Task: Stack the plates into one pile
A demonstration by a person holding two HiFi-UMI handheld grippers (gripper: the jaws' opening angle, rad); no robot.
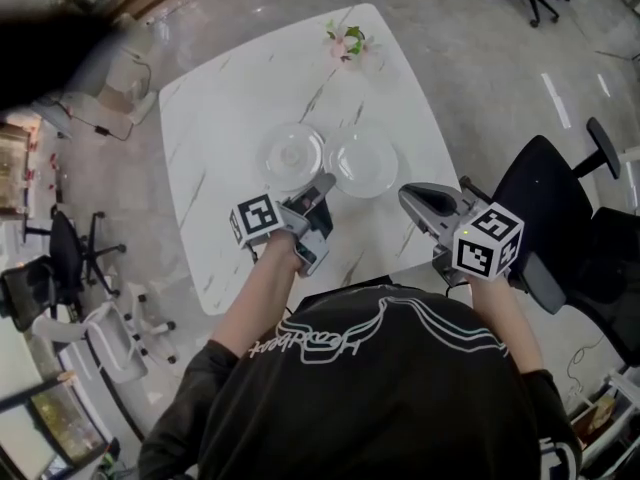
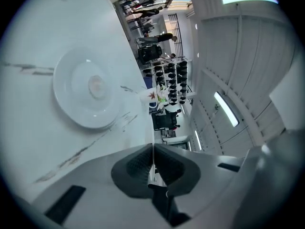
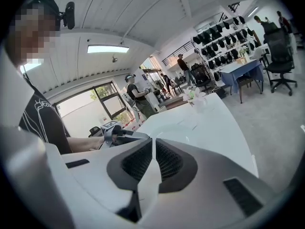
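Two white plates lie side by side on the white marble table (image 1: 230,118): the left plate (image 1: 293,156) and the right plate (image 1: 362,163). My left gripper (image 1: 326,182) hangs just in front of them, near where they meet, jaws shut and empty. In the left gripper view one plate (image 2: 88,92) lies flat on the table ahead of the shut left gripper (image 2: 152,147). My right gripper (image 1: 408,196) is to the right of the right plate, apart from it. In the right gripper view the right gripper (image 3: 153,140) has its pads together with nothing between them.
A small vase of flowers (image 1: 347,40) stands at the table's far edge. A black office chair (image 1: 545,193) is close on the right, and more chairs (image 1: 70,253) stand on the left. People stand by racks (image 3: 138,97) in the room behind.
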